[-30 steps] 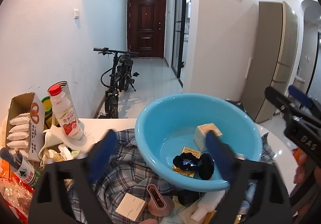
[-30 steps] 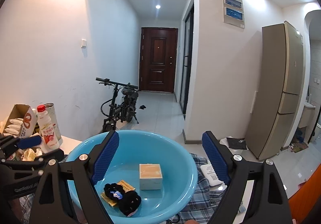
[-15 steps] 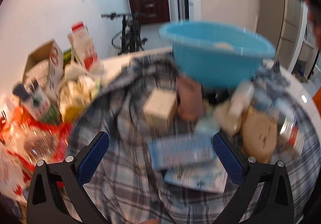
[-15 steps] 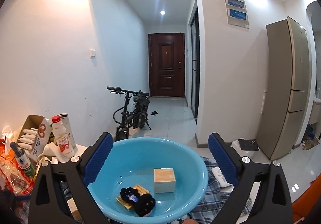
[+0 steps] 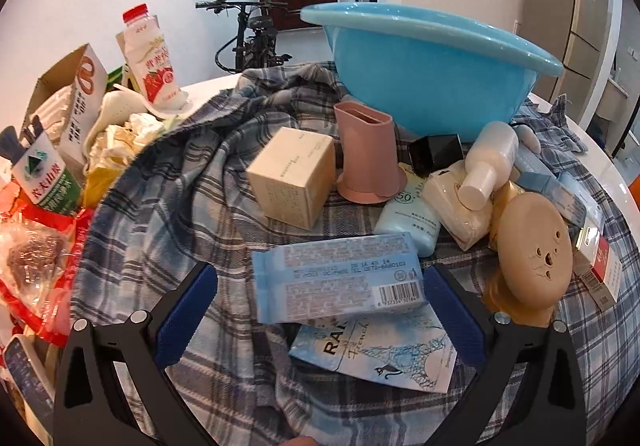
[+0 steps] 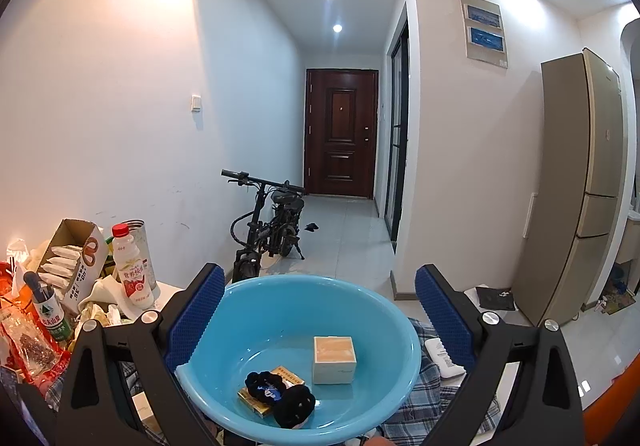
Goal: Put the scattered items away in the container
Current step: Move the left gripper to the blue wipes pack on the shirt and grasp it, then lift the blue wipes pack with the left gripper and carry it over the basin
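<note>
Left tool spread wide around the wipes pack, not touching it.
We see the pack flat on the plaid cloth, basin beyond; right tool also apart, empty, over the basin (box, scrunchies inside).

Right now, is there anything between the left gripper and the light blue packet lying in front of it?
Nothing visible does. The left gripper is open, and the light blue packet lies between its fingers on the plaid cloth. It rests partly on a white and blue sachet, which might shift when the packet is lifted.
</note>
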The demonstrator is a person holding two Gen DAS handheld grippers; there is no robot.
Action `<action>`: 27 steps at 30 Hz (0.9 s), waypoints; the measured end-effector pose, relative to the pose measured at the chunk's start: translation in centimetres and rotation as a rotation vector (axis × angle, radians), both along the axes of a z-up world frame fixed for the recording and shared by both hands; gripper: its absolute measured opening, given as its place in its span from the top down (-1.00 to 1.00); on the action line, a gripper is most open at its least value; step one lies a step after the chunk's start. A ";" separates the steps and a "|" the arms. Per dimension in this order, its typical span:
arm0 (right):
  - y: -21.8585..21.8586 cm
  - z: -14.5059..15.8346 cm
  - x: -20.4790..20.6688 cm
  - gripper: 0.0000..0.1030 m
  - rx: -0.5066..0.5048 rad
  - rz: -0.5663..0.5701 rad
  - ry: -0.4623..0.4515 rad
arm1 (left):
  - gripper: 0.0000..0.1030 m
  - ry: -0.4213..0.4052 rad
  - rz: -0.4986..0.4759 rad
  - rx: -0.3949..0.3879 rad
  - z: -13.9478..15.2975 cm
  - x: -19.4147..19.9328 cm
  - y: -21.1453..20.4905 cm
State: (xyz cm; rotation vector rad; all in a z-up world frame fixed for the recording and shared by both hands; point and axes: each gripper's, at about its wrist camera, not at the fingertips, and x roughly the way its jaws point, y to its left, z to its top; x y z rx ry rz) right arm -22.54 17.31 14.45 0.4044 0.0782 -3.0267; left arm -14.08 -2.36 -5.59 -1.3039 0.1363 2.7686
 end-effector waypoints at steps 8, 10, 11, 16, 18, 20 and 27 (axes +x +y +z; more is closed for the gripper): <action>-0.5 -0.2 -0.4 -0.90 0.019 0.010 -0.011 | -0.92 -0.008 -0.008 -0.003 -1.3 -0.3 0.7; -0.5 -0.2 -0.4 -0.90 0.019 0.011 -0.012 | -0.61 0.004 -0.005 0.009 -1.1 -0.2 0.5; -0.5 -0.2 -0.4 -0.90 0.018 0.010 -0.013 | -0.60 0.004 -0.003 0.014 -0.9 -0.3 0.4; -0.6 -0.3 -0.4 -0.90 0.020 0.011 -0.013 | -0.49 0.023 0.009 0.035 -0.2 -0.2 -0.2; -0.5 -0.2 -0.5 -0.90 0.020 0.012 -0.011 | -0.48 0.037 0.016 0.021 0.2 0.0 -0.3; -0.7 -0.4 -0.5 -0.90 0.020 0.014 -0.010 | -0.48 0.052 0.021 0.013 0.6 0.2 -0.3; -1.1 -1.0 -0.3 -0.90 0.021 0.019 -0.007 | -0.48 0.117 0.025 -0.009 3.1 1.0 -0.1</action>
